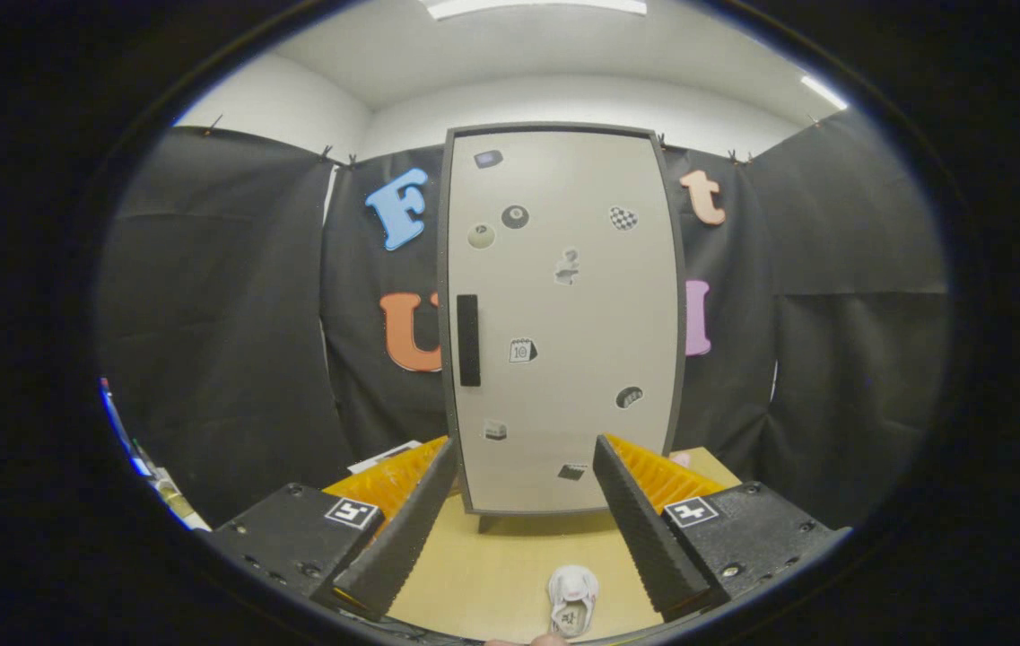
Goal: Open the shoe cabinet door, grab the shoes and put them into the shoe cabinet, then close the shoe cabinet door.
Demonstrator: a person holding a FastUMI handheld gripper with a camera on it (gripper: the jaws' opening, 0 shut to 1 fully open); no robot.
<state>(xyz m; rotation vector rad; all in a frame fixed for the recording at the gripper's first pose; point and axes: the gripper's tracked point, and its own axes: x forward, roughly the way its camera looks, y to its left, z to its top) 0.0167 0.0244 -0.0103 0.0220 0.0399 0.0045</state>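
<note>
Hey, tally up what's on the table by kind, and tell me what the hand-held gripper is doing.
Shoe cabinet: 1, door shut
Small white shoe: 1, on the table between the fingers
Hand-held gripper: 1, open, holding nothing
Total: 3

The gripper [523,471] is held level, its jaws spread wide apart, gripping nothing.
</note>
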